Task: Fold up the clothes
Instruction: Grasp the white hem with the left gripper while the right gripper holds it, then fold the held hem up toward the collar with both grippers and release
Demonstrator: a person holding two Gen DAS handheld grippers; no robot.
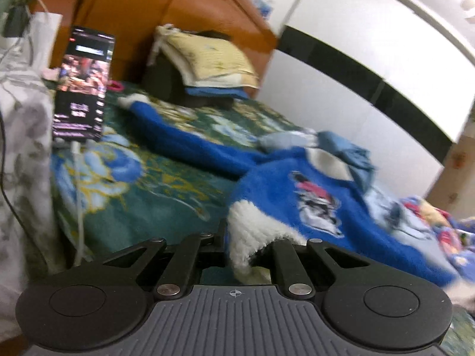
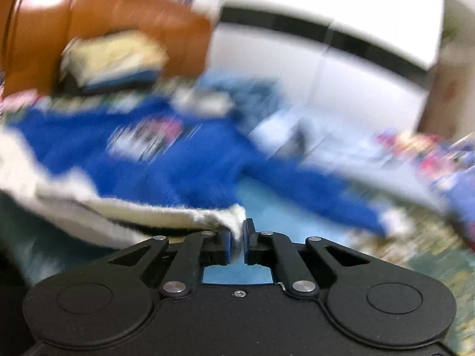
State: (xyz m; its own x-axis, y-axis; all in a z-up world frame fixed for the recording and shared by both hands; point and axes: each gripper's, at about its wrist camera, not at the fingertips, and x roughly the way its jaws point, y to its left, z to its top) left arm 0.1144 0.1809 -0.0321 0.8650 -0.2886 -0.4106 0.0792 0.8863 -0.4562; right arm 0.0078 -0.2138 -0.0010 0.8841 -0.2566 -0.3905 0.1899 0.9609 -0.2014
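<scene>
Both claws clamped on blue sweater (image 1: 314, 195): left claw (image 1: 237, 246) pinching white hem, right claw (image 2: 237, 241) pinching white hem too. Sweater spreads ahead over green bedspread (image 1: 154, 184); no containers visible.

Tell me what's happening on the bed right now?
A person is folding a fluffy blue sweater on the bed's green floral blanket. The left hand-held gripper and the right hand-held gripper are each shut on its white hem. One sleeve lies stretched out toward a propped phone.
</scene>
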